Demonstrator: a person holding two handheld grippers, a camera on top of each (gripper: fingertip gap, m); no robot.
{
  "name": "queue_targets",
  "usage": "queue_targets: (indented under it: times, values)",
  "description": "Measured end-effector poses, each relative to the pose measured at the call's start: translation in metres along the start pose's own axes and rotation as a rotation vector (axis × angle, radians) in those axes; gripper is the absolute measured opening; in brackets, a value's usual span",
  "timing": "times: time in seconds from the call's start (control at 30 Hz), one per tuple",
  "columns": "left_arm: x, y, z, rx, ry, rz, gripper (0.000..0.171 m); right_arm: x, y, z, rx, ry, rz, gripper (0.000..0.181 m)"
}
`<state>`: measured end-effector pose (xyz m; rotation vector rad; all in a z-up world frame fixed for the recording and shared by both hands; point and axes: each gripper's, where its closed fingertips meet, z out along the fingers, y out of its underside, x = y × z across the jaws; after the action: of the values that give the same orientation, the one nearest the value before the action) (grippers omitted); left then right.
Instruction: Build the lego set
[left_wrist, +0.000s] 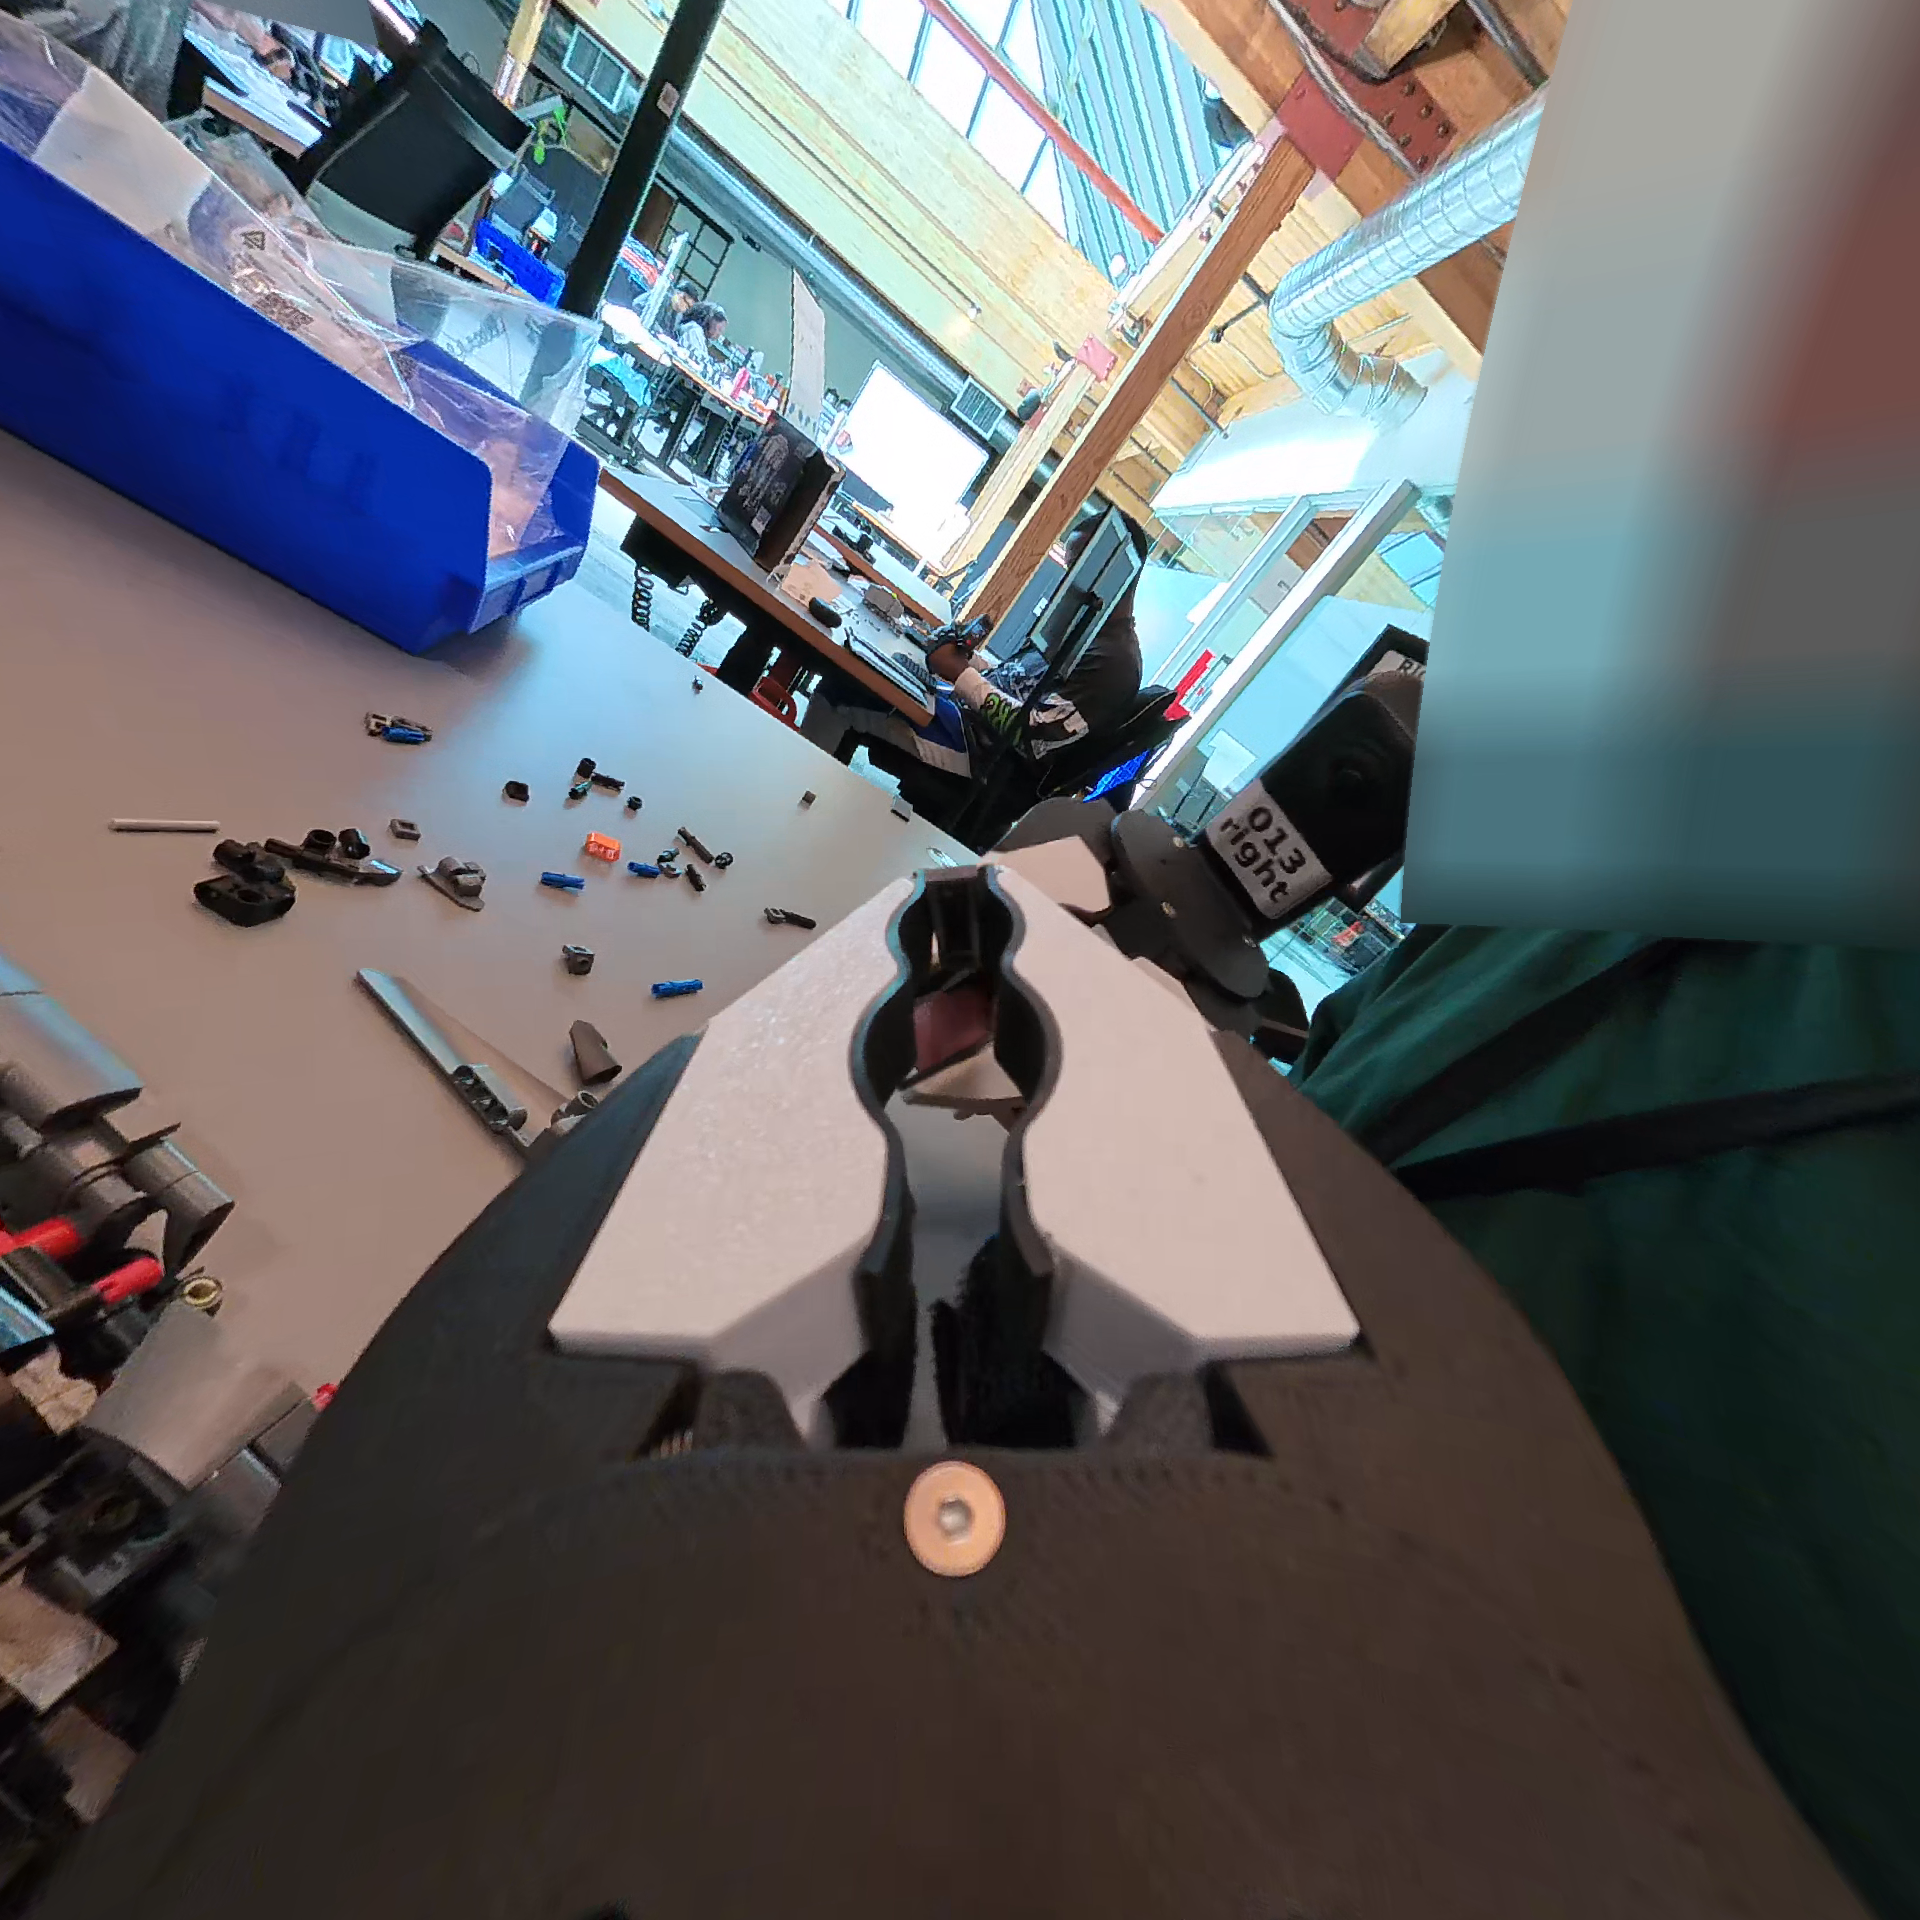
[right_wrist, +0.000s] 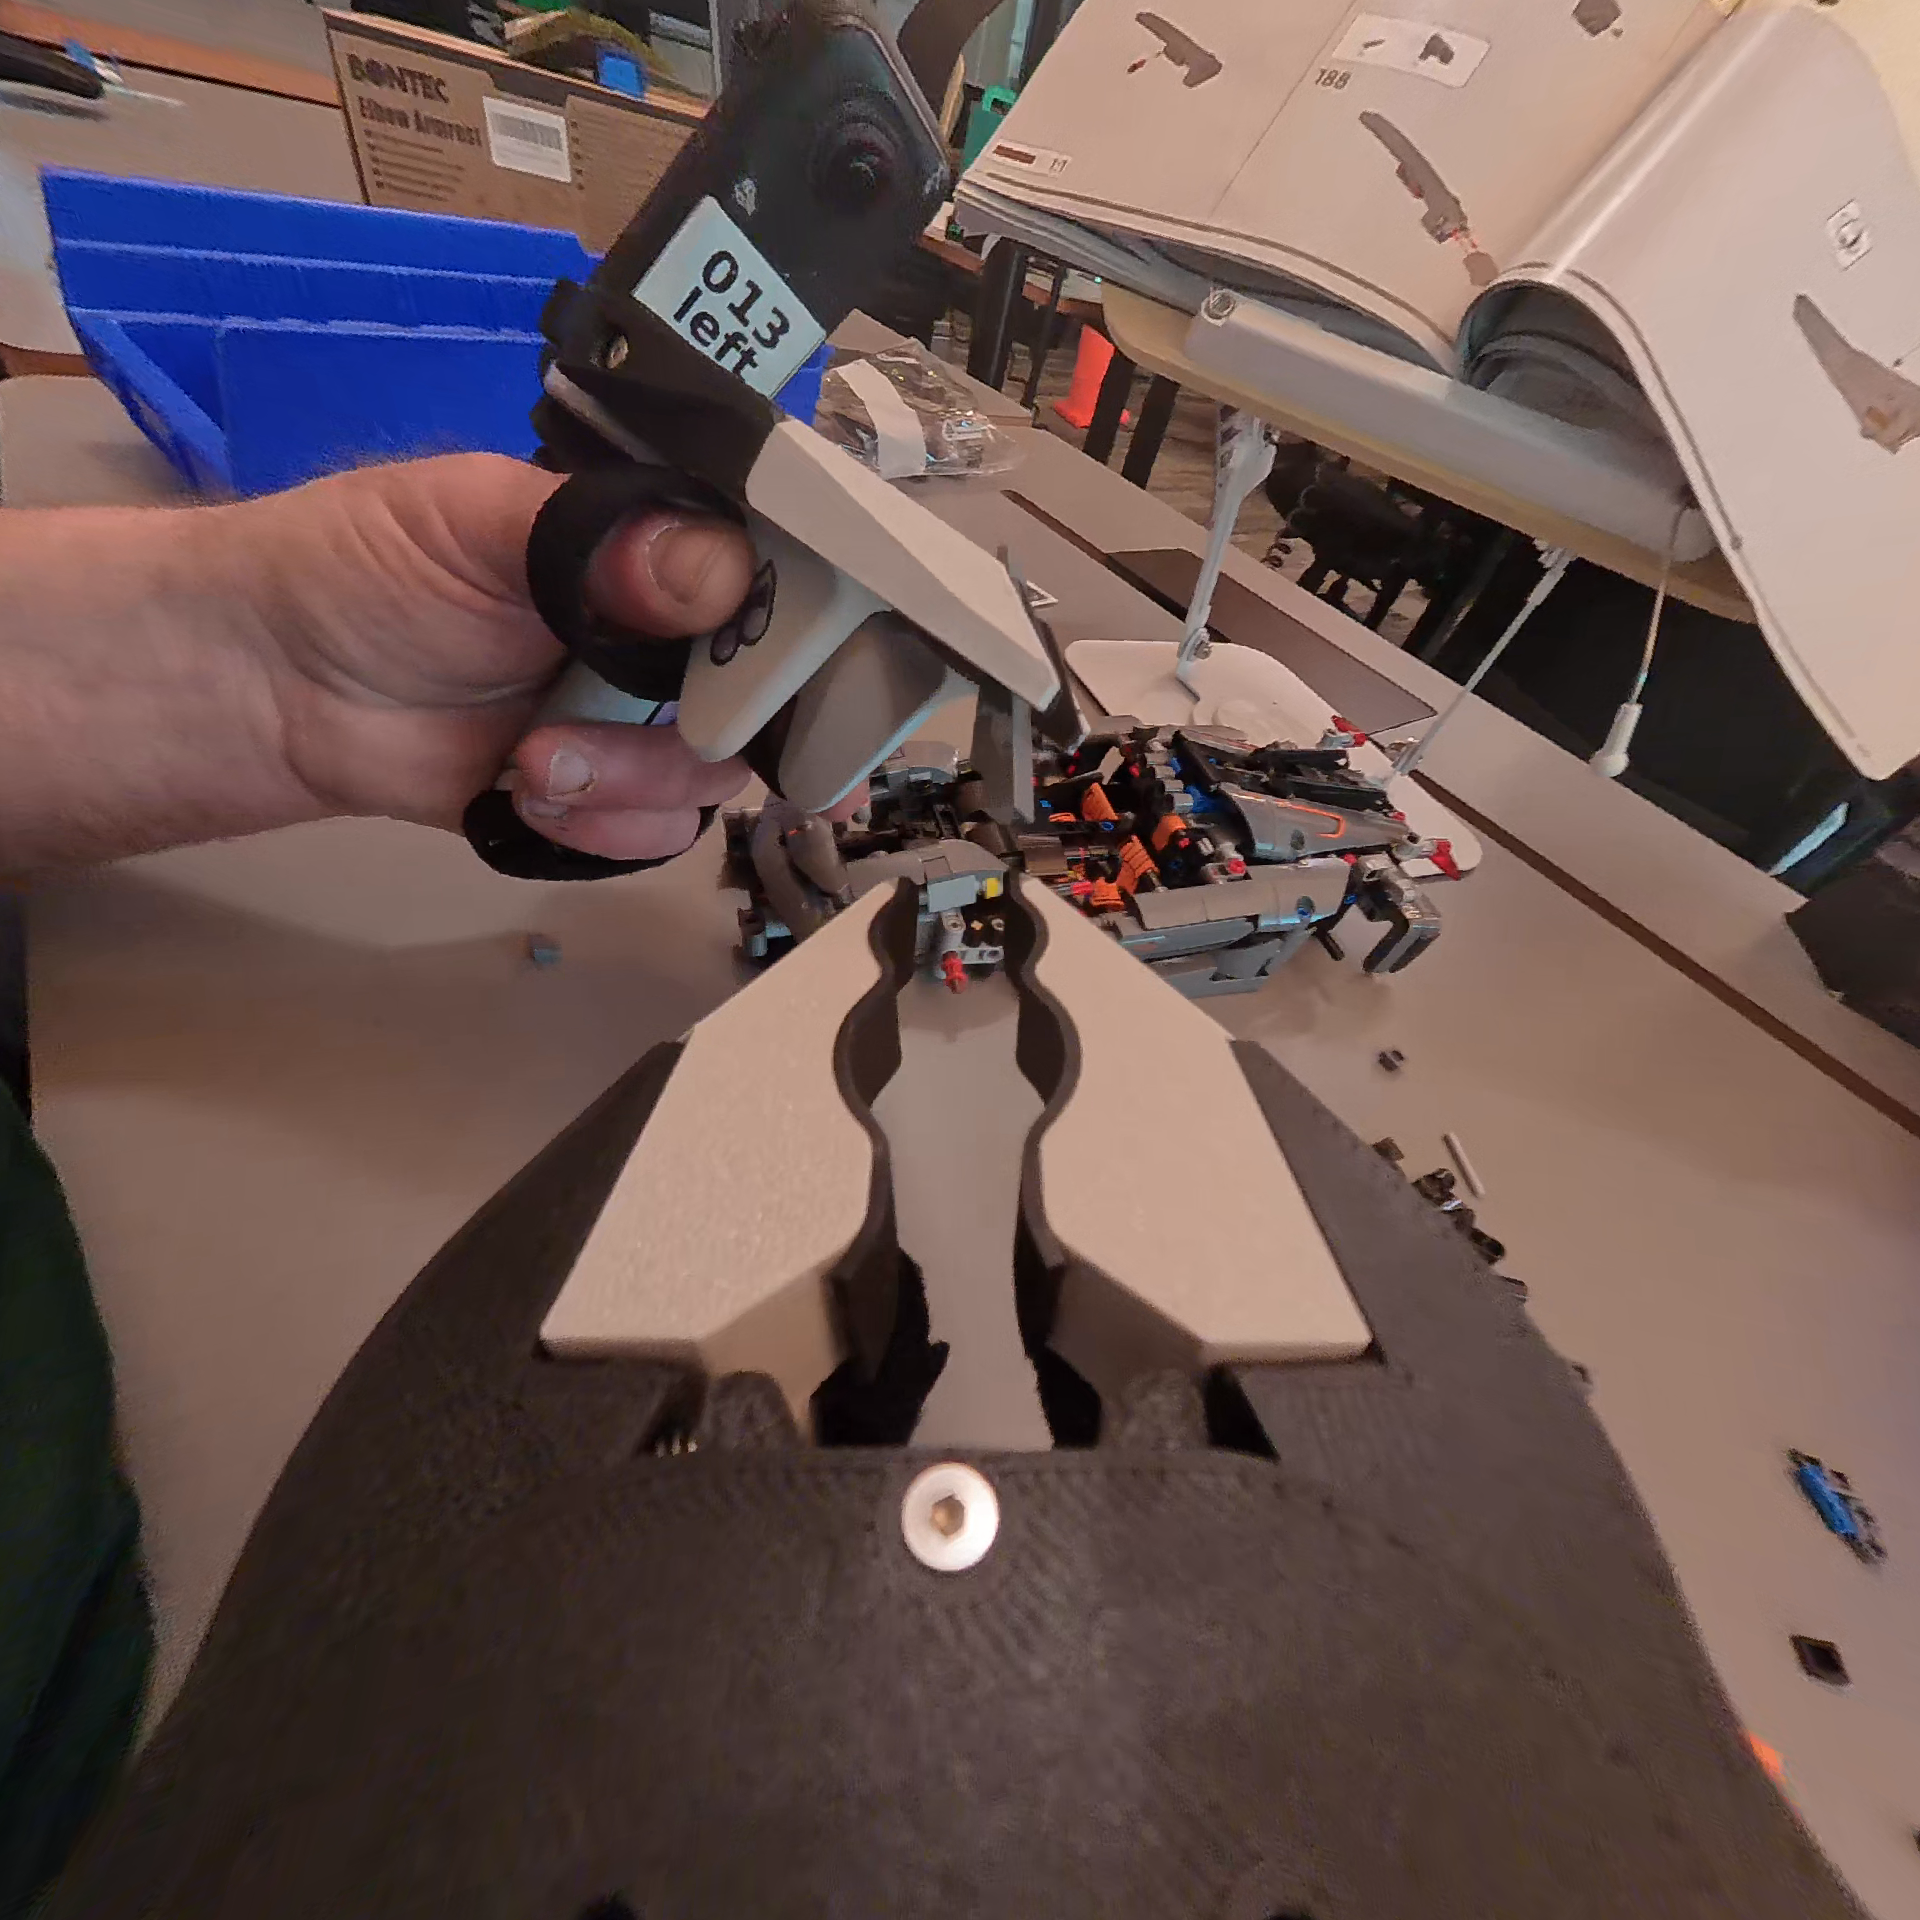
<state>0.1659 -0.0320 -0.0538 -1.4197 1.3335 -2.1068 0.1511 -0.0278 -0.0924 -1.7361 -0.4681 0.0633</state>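
Notably, left gripper (right_wrist: 1023, 665), clamped on a flat grey panel piece (right_wrist: 1003, 764), hung directly above the grey-orange car model (right_wrist: 1143, 862); right gripper (right_wrist: 961, 935) stood empty, slightly apart, nearer.

Left gripper (right_wrist: 1039, 675): raised above the table, tilted down and to the right in the right wrist view; its grey fingers (right_wrist: 914, 561) lie close together, a thin dark flat piece pinched at the tips.
Left hand (right_wrist: 416, 644): wrapped round the left gripper's handle from the left, thumb and a finger through black loops.
Right gripper (right_wrist: 956, 935): levelled forward, low over the table; its fingers (right_wrist: 758, 1122) stand a narrow gap apart, nothing between them.
Right gripper, seen from the left wrist view (left_wrist: 1070, 883): just beyond the left gripper's tips, its own tips mostly hidden.
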Motion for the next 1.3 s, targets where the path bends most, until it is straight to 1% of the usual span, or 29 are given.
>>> queue_targets:
  times: [0.07, 0.13, 0.23, 0.37, 0.43, 0.57, 0.67, 0.77, 0.83, 0.93, 1.03, 1.13, 1.3]
  values:
    - [-0.001, 0.001, 0.001, 0.002, -0.003, -0.006, 0.006, 0.002, 0.0, 0.001, -0.007, 0.019, -0.021, 0.014]
    - [-0.001, 0.0, 0.001, 0.006, -0.013, -0.003, 0.006, 0.005, -0.004, 0.0, 0.012, 0.05, -0.036, 0.019]
    - [-0.004, 0.001, 0.001, -0.001, -0.035, 0.0, 0.006, 0.012, -0.01, -0.004, 0.035, 0.114, -0.08, 0.019]
    - [-0.003, 0.004, 0.003, -0.005, -0.033, -0.019, 0.006, 0.01, -0.016, -0.005, 0.037, 0.135, -0.145, 0.013]
    - [0.0, 0.006, 0.004, 0.0, -0.018, -0.039, 0.006, 0.008, -0.016, -0.004, 0.03, 0.144, -0.165, 0.005]
    - [0.006, 0.011, 0.001, 0.003, -0.007, -0.07, 0.006, 0.001, -0.016, -0.007, 0.027, 0.12, -0.16, 0.004]
    - [0.013, 0.02, -0.002, -0.032, -0.01, -0.059, 0.007, -0.011, -0.015, -0.01, 0.035, 0.08, -0.118, 0.004]
    - [0.017, 0.024, -0.003, -0.034, -0.022, -0.039, 0.007, -0.019, -0.013, -0.013, 0.074, 0.009, 0.004, 0.004]
    - [0.015, 0.028, -0.005, -0.049, -0.03, -0.027, 0.011, -0.02, -0.011, -0.014, 0.085, -0.038, 0.075, 0.004]
    - [0.022, 0.028, -0.006, -0.046, 0.014, -0.016, 0.018, -0.02, -0.012, -0.018, 0.114, -0.094, 0.159, 0.004]
    - [0.027, 0.034, -0.004, -0.087, 0.018, 0.016, 0.017, -0.023, -0.016, -0.022, 0.149, -0.155, 0.235, 0.004]
    - [0.028, 0.036, -0.004, -0.094, 0.017, 0.03, 0.008, -0.027, -0.017, -0.024, 0.168, -0.215, 0.295, 0.004]
    - [0.026, 0.038, -0.004, -0.084, -0.001, 0.032, 0.008, -0.028, -0.015, -0.024, 0.188, -0.289, 0.406, 0.004]
